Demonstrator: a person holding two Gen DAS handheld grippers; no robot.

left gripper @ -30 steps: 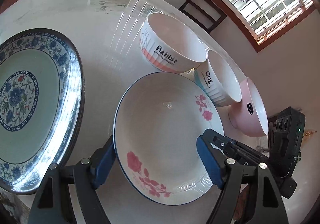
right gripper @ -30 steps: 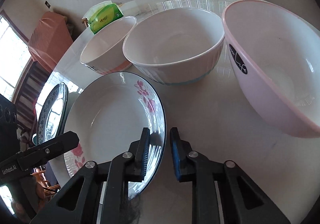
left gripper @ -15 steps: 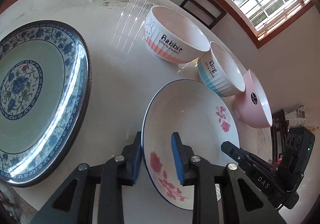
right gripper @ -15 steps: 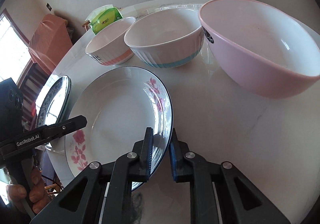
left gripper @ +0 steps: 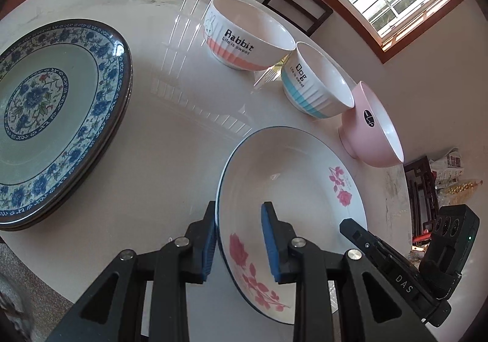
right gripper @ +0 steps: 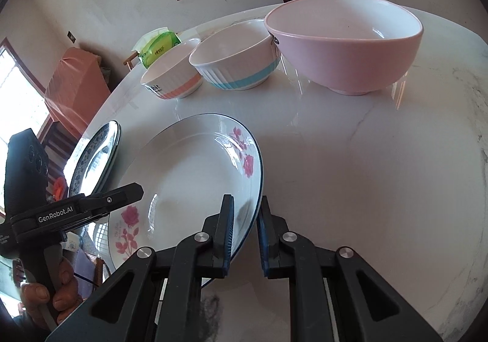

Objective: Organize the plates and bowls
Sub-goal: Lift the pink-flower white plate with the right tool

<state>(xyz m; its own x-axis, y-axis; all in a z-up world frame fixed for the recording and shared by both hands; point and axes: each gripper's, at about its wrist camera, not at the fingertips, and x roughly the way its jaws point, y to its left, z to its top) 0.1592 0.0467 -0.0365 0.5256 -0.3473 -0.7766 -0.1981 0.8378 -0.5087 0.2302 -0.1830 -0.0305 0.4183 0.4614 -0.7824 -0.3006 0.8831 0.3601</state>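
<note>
Gripping opposite edges of the rose plate point(left gripper: 289, 204), both grippers hold it just above the table point(left gripper: 183, 134), probably so the wide, shallow dish stays level on its way to the blue plates point(left gripper: 58, 116). The left gripper point(left gripper: 239, 243) straddles the near rim, pads closed on it; the right gripper point(right gripper: 245, 233) is clamped on the far rim. Three bowls sit in a row behind: rabbit bowl point(left gripper: 247, 34), dog bowl point(left gripper: 317, 83), pink bowl point(left gripper: 372, 128). Only the left view shows the blue plates as a stack (two, it seems). Only the right view shows the person's hand point(right gripper: 45, 290) on the left tool's handle.
</note>
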